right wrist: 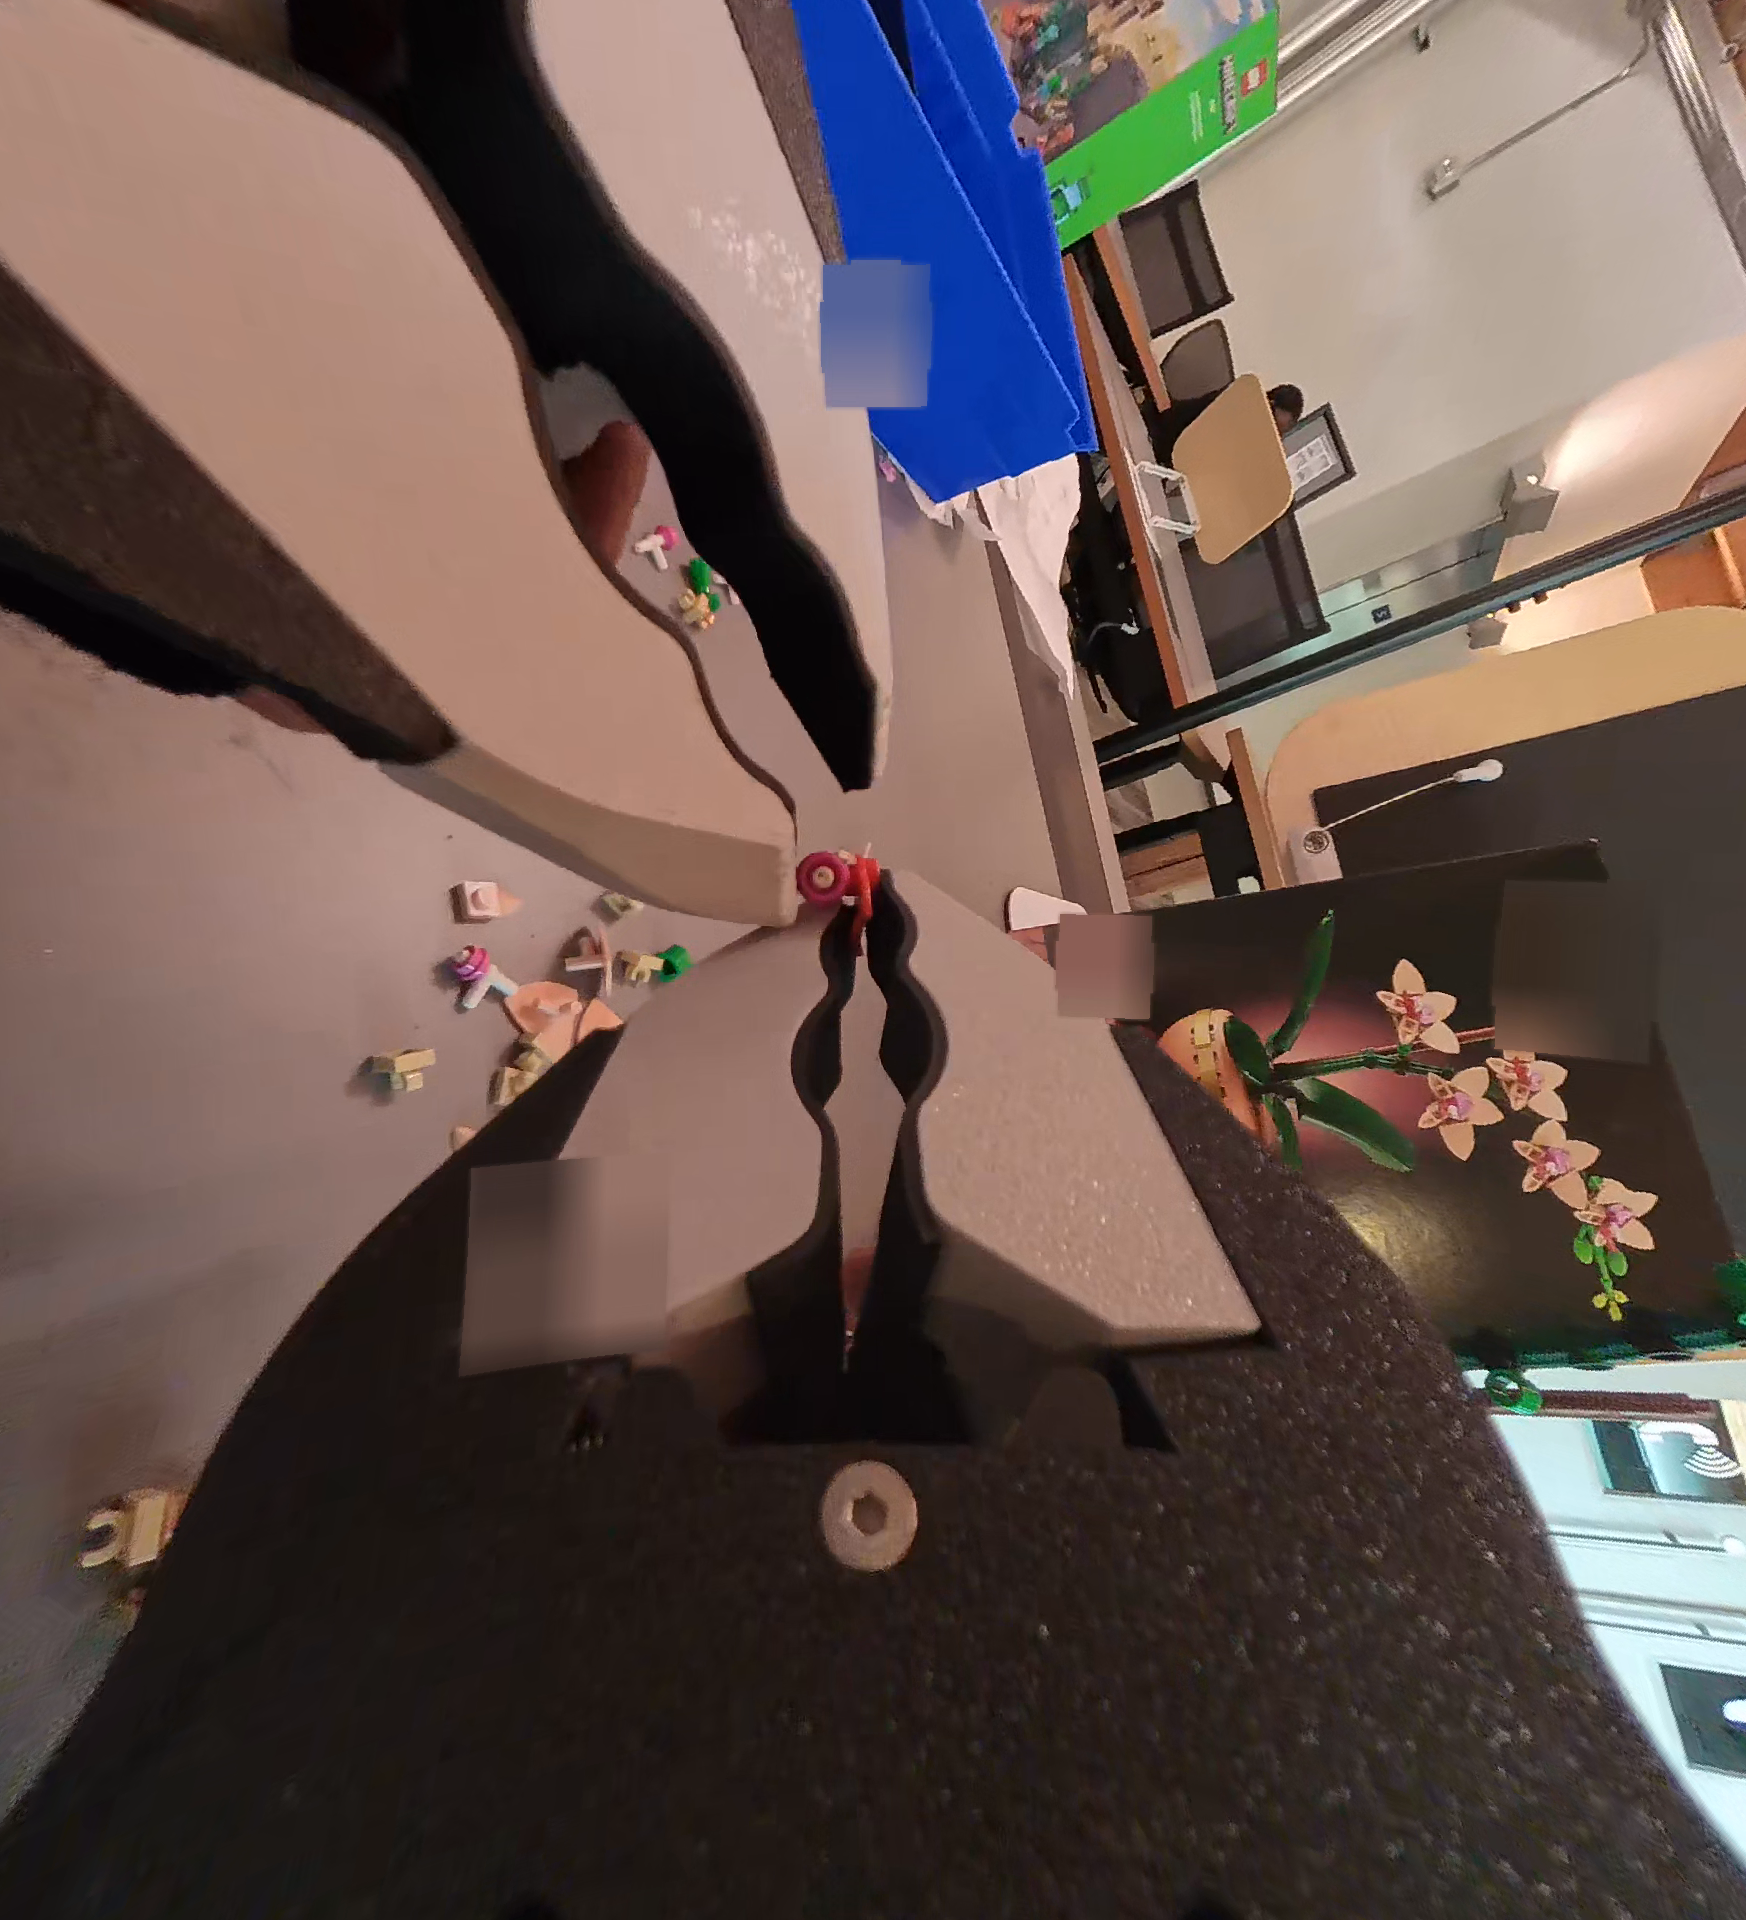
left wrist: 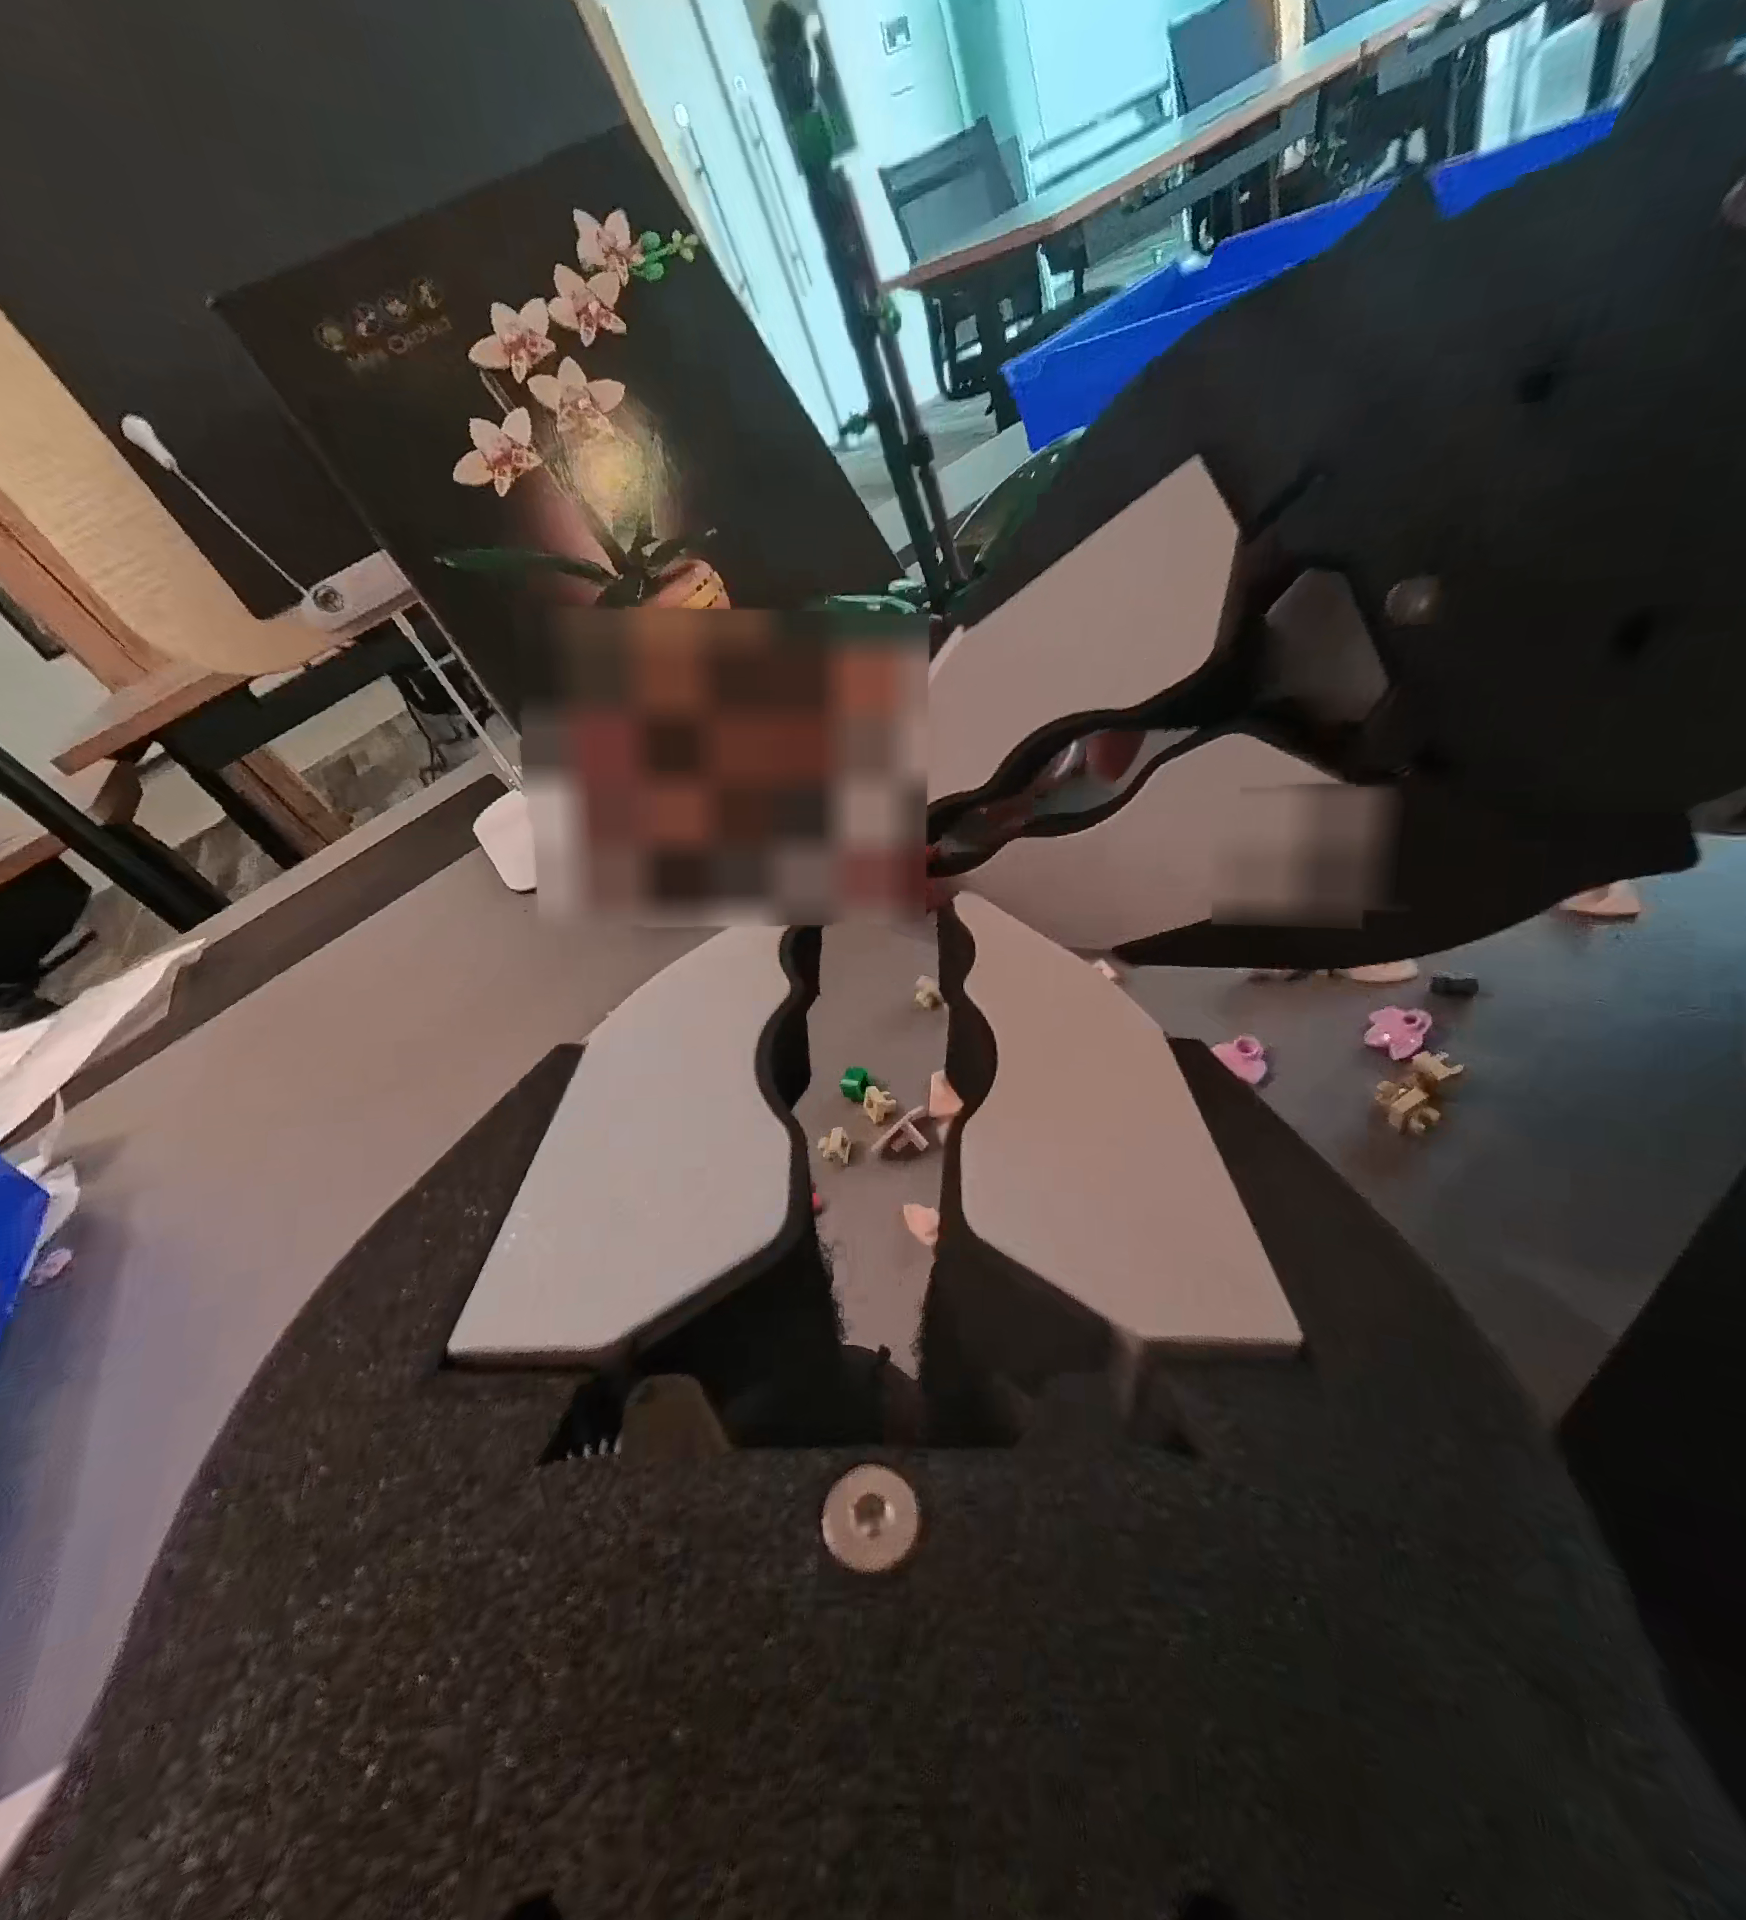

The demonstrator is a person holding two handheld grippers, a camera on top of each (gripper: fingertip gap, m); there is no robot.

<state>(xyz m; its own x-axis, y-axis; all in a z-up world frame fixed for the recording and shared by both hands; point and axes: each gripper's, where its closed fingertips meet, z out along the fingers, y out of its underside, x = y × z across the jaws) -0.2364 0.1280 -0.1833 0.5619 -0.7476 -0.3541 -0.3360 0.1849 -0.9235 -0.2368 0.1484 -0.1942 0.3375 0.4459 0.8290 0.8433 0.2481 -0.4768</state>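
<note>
— What's the right gripper (right wrist: 864, 904) doing?

— It's pinching a small red piece (right wrist: 861, 900) at its fingertips, with the fingers nearly closed on it. The left gripper (right wrist: 815, 831) is meeting it tip to tip, with a round magenta piece (right wrist: 823, 876) sitting right at its fingertips, touching the red one.

— Is the left gripper gripping the magenta piece?

— I can't tell for sure. In its own view the left gripper (left wrist: 874, 935) is showing a narrow gap between the fingers, and a mosaic patch is covering the tips.

— And underneath?

— Both are hovering over the grey tabletop (right wrist: 173, 1039), where loose little bricks (right wrist: 578, 987) in tan, pink and green are lying scattered. A dark box with orchids pictured on it (right wrist: 1471, 1122) is standing just beyond, and blue bins (right wrist: 942, 208) are sitting farther along.
</note>
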